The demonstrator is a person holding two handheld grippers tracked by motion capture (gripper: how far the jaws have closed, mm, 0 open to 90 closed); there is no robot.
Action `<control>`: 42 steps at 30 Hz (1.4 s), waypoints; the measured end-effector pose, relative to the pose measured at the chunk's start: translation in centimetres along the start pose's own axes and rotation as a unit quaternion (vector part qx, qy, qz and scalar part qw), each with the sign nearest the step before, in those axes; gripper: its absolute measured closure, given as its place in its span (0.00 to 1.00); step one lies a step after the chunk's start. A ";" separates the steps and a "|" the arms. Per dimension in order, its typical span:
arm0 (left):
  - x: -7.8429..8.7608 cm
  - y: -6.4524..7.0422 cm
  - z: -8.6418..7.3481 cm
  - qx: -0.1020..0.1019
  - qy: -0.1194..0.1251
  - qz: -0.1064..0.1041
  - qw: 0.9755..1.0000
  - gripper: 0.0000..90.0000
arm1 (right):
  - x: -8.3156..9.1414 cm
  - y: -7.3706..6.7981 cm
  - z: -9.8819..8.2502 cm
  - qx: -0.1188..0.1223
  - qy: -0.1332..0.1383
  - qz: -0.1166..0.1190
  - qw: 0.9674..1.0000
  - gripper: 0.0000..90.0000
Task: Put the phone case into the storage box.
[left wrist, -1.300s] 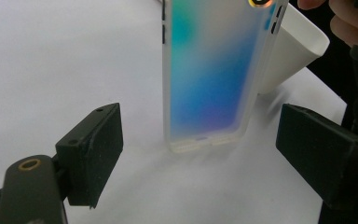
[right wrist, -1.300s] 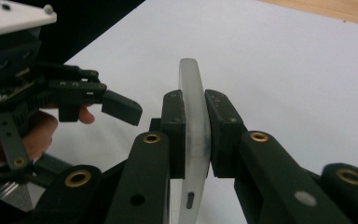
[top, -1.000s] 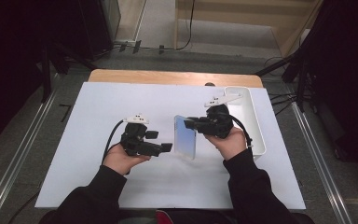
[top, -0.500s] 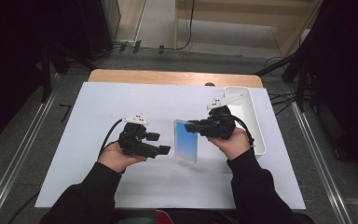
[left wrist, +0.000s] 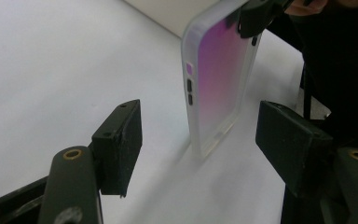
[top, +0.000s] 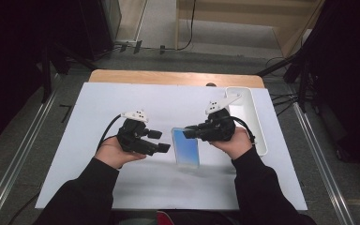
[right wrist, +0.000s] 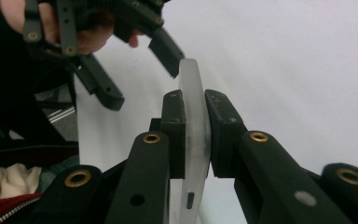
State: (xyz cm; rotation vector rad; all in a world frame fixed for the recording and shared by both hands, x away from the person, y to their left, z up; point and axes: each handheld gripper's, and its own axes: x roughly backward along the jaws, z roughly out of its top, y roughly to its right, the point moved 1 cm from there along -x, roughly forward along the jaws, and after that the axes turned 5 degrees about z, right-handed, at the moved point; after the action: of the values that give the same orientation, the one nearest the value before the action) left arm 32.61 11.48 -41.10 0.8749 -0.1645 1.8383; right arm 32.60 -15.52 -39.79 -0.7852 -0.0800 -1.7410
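A: Starting at the right gripper (right wrist: pixel 193 135): what is it doing?

B: It is pinching the phone case (top: pixel 185 147), jaws pressed on both faces near the upper edge. In the right gripper view the translucent edge is running straight up between the two black jaws.

A: And the case itself, where is it sitting?

B: It is standing upright on the white bench (top: pixel 98 103), bottom edge touching the surface, roughly midway between the two hands. Its long axis is running up and down, with the blue face tilted a little toward the camera in the high view.

A: Now the left gripper (top: pixel 161 142)?

B: Its jaws have just been closing, yet they are standing spread, and nothing is pressed between them. In the left gripper view the case (left wrist: pixel 216 79) is lying ahead of the jaws, its lower end framed by the gap, apart from both pads.

A: So which relation is the next move turning on?

B: I judge it is that gap: the case is lying just beyond the left gripper toward the right hand, presenting its narrow side edge with the button slots. The white tray (top: pixel 248 117) is sitting behind the right hand, out of the way.
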 end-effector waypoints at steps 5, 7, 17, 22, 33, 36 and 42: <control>0.0 -0.2 0.2 -0.017 -0.002 -0.012 1.000 0.35 | -0.3 -0.1 0.1 0.018 -0.012 0.020 1.000 0.86; -0.1 -0.2 0.4 -0.026 -0.005 -0.023 0.999 0.35 | -0.4 -0.1 0.1 0.022 -0.019 0.026 0.999 0.86; -0.4 -0.2 0.7 -0.046 -0.013 -0.051 0.998 0.35 | -0.9 -0.1 0.3 0.039 -0.030 0.065 0.997 0.86; -0.5 -0.1 0.6 -0.060 -0.010 -0.070 0.996 0.39 | -1.1 -0.2 0.3 0.051 -0.029 0.080 0.995 0.86; -0.7 0.0 0.6 -0.044 -0.024 -0.088 0.995 0.50 | -1.4 -0.5 0.4 0.061 -0.038 0.103 0.992 0.86; -0.7 0.1 0.6 -0.052 -0.025 -0.089 0.994 0.56 | -1.5 -0.5 0.4 0.059 -0.039 0.108 0.992 0.86; -0.9 0.3 0.5 -0.056 -0.036 -0.094 0.993 0.66 | -1.7 -0.7 0.4 0.061 -0.047 0.119 0.990 0.86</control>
State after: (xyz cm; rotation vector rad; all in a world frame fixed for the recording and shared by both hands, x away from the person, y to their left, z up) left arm 32.74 10.44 -41.25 0.8496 -0.2198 1.6082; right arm 32.33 -13.66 -40.18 -0.7546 -0.1480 -1.4597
